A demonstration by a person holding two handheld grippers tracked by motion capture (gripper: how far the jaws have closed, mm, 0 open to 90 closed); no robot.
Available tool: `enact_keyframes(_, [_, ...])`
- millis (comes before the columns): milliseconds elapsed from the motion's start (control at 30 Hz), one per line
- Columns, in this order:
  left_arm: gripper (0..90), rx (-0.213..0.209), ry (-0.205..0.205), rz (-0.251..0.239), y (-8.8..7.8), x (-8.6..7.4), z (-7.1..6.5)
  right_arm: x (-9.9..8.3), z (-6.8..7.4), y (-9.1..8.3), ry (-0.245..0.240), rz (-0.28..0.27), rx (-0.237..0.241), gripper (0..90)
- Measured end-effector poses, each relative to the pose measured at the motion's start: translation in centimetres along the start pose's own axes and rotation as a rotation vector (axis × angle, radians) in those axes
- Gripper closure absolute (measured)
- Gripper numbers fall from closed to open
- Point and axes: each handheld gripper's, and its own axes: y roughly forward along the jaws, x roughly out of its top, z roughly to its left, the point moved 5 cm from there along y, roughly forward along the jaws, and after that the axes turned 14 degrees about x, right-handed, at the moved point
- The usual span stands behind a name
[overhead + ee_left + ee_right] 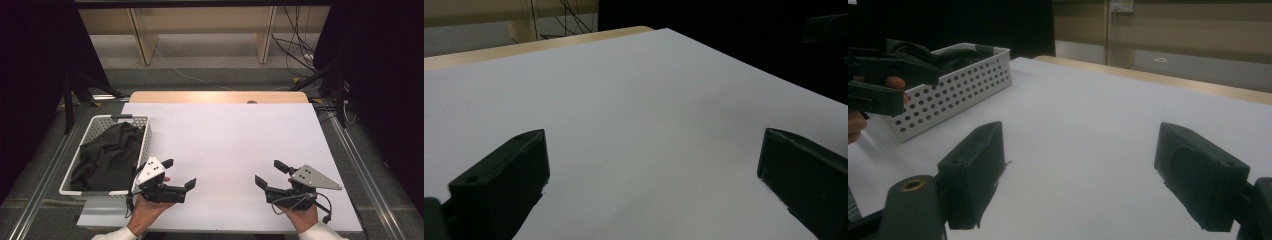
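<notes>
- No brand, label or writing can be read on anything in the frames; the white basket [142, 145] has only rows of round holes in its wall, and each grey three-cornered plate bears a few small dots.
- The left gripper [179, 173] sits at the lower left of centre in the high view, held in the left hand [148, 206]; its jaws stand wide apart with nothing between them, bare white sheet showing in the gap in the left gripper view [651, 165].
- The right gripper [268, 173] sits at the lower right, held in the right hand [301, 216]; its jaws are also spread wide and hold nothing, as the right gripper view [1078, 170] shows.
- The basket stands at the left edge of the white sheet [225, 135], just beside the left gripper, and holds a crumpled dark cloth [107, 155] that rises a little above the rim.
- In the right gripper view the basket [953, 92] lies in the upper left, with the left gripper [878, 82] in front of it.
- Between the two grippers and on up to the far edge, the sheet is open and flat; the two grippers are well apart.
- The sheet covers most of a wooden table [220, 96], whose pale strip shows along the top edge.
- Beyond it are a grey floor, wooden frame legs [142, 42] and loose cables [295, 50] at the upper right; dark drapes close both sides.
</notes>
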Motion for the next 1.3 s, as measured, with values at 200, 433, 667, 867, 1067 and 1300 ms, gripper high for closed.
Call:
enact_keyframes(200, [0.0,-0.015,0.004,0.017,0.3,-0.2,-0.3,0.0,0.0,0.0,-0.006,0.006,-0.001,21.2])
enact_keyframes(433, [0.0,-0.031,0.023,0.014,0.5,0.0,-0.6,-0.1,0.1,0.1,-0.016,0.013,-0.002,21.2])
enact_keyframes(667, [0.0,-0.020,0.039,0.013,0.7,0.3,-0.3,-0.1,0.1,0.0,-0.016,0.010,-0.005,21.5])
enact_keyframes(867, [0.0,0.002,-0.004,0.022,0.9,1.1,0.3,-0.1,0.1,0.1,-0.017,0.009,-0.009,21.5])
enact_keyframes(1067, [0.0,-0.040,-0.016,0.088,2.4,2.7,0.2,-0.2,0.1,0.5,-0.024,0.025,-0.010,21.4])
enact_keyframes(1300, [0.3,-0.101,0.037,0.181,3.8,3.9,-0.2,-0.2,0.0,0.4,-0.020,0.024,-0.012,21.5])
